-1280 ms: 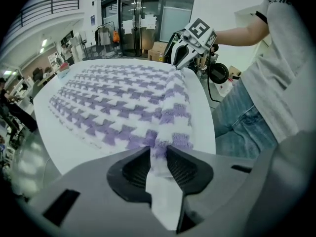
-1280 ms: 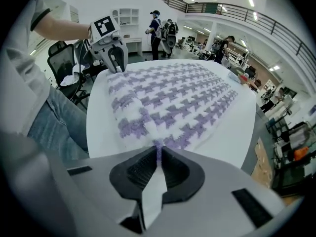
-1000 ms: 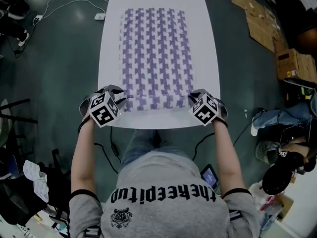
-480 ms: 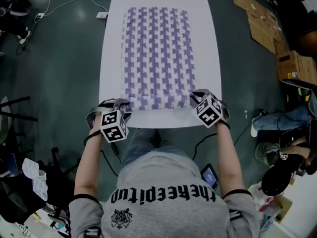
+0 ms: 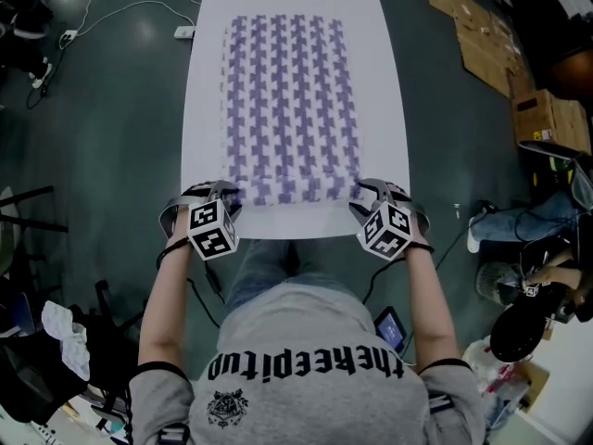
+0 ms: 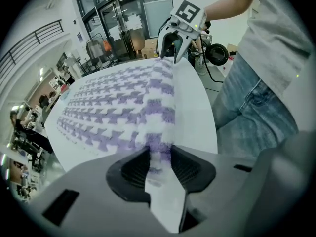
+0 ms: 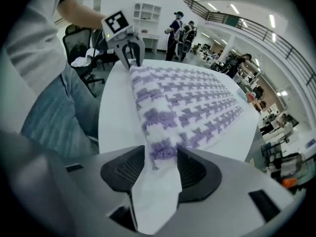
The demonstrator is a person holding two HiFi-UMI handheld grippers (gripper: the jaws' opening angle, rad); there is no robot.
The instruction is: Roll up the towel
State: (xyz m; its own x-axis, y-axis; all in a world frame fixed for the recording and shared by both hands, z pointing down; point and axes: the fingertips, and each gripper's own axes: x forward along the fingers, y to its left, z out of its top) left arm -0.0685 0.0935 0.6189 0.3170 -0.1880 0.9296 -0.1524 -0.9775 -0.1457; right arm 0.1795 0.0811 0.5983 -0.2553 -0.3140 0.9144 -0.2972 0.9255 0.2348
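Desk [image 5: 389, 109], white: towel [image 5: 287, 100] flat – near corners between jaws; left hand-held gripper [image 5: 225, 196] just closing, pinching towel; right hand-held gripper [image 5: 363, 193] just opened, released.

Your forearms [image 5: 159, 295] reach forward side by side, wrists tipped steeply down. Your left hand-held gripper [image 6: 159, 164] has just been closing and pinches the towel [image 5: 287, 100]. Your right hand-held gripper [image 7: 161, 168] has just been opening, its jaws wide about the towel's corner.

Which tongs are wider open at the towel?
The right tongs: just opened, jaws apart with the towel edge loose between. The left tongs, just closing, pinch it.
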